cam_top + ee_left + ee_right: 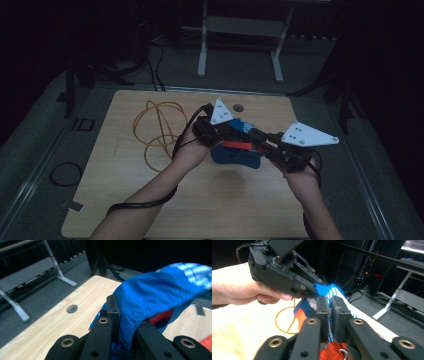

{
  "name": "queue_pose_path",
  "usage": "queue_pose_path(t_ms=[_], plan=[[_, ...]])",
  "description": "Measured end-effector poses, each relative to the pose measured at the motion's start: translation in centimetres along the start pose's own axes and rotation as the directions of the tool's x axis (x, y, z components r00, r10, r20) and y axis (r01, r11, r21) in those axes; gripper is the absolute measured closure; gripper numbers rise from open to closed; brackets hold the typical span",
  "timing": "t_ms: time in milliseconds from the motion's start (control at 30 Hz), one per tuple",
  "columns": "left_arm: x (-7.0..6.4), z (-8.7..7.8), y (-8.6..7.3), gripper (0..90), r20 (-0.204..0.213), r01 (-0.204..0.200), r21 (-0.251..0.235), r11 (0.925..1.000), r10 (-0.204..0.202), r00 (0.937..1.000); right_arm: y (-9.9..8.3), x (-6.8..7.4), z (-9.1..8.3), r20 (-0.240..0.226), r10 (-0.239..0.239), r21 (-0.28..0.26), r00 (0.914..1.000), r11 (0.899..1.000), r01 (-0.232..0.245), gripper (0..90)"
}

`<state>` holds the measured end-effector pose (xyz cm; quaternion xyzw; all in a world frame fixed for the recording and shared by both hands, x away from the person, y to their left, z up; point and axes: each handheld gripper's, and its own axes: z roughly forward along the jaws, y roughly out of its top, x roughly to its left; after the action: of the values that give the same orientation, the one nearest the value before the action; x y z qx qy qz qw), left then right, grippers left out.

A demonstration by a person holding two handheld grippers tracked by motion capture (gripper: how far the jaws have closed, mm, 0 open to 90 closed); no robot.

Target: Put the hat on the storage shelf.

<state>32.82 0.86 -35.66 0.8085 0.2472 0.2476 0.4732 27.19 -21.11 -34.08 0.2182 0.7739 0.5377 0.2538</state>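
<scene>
Right tongs (330, 315) | clamp blue bag (235, 152) (contents hidden) | left tongs (123, 325) likewise

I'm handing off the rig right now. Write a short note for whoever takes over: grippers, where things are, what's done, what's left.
Left gripper: shut on the blue fabric item, pinching its edge.
Right gripper: shut on the same item from the other side.
The item hangs between both grippers, lifted above the wooden table; it has orange parts.
Yellow cord lies coiled on the table, untouched.
Done: item picked up by both grippers.
Left: probably spreading or folding it, then setting it down.
</scene>
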Motion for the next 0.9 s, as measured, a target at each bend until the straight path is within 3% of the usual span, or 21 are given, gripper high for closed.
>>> queue_pose_path(t_ms=[200,267,333,400,500,567,667,733,767,833,900], plan=[[0.3,-0.4,0.1,90.0,0.008,-0.022,-0.016,0.9996,0.022,0.9997,0.2,0.1,-0.9,-0.005,-0.002,-0.025,1.0,1.0,0.002,72.1],[0.4,-0.7,0.0,90.0,0.009,-0.051,-0.032,0.9982,0.051,0.9986,0.1,-0.3,-1.2,0.006,0.001,-0.029,1.0,1.0,-0.001,70.9],[0.6,-1.1,-0.1,90.0,0.056,-0.076,-0.056,0.9955,0.079,0.9953,0.0,-0.9,-1.5,0.013,0.025,-0.031,0.9996,0.999,-0.025,70.7],[0.8,-1.5,-0.2,90.0,0.069,-0.1,-0.047,0.9939,0.103,0.9923,-0.3,-1.5,-1.8,0.027,0.038,-0.03,0.9989,0.999,-0.037,70.0],[1.0,-2.1,-0.5,90.0,0.08,-0.135,-0.073,0.9881,0.141,0.9868,-0.9,-2.0,-1.8,0.038,0.046,-0.013,0.9982,0.999,-0.045,68.1],[1.3,-2.5,-0.8,90.0,0.087,-0.165,-0.121,0.9788,0.176,0.9805,-1.5,-2.1,-1.7,0.026,0.065,-0.003,0.9976,0.998,-0.065,68.0],[1.8,-3.1,-1.2,90.0,0.118,-0.167,-0.166,0.9718,0.188,0.975,-2.3,-1.9,-1.4,0.01,0.071,0.017,0.9975,0.997,-0.071,68.0],[2.1,-3.5,-1.5,90.0,0.156,-0.166,-0.21,0.9634,0.201,0.9671,-2.6,-1.9,-1.4,-0.004,0.079,0.023,0.9969,0.997,-0.079,68.1],[2.2,-3.7,-1.7,90.0,0.177,-0.175,-0.228,0.9579,0.217,0.96,-2.8,-1.9,-1.4,-0.014,0.087,0.021,0.9961,0.996,-0.087,68.2],[2.2,-4.1,-2.0,90.0,0.227,-0.213,-0.288,0.9338,0.282,0.932,-3.0,-1.9,-1.3,-0.045,0.101,0.019,0.9938,0.995,-0.101,68.2],[2.1,-4.3,-2.1,90.0,0.261,-0.225,-0.327,0.9179,0.317,0.912,-3.2,-1.8,-1.2,-0.068,0.117,0.017,0.9909,0.993,-0.116,68.3]])
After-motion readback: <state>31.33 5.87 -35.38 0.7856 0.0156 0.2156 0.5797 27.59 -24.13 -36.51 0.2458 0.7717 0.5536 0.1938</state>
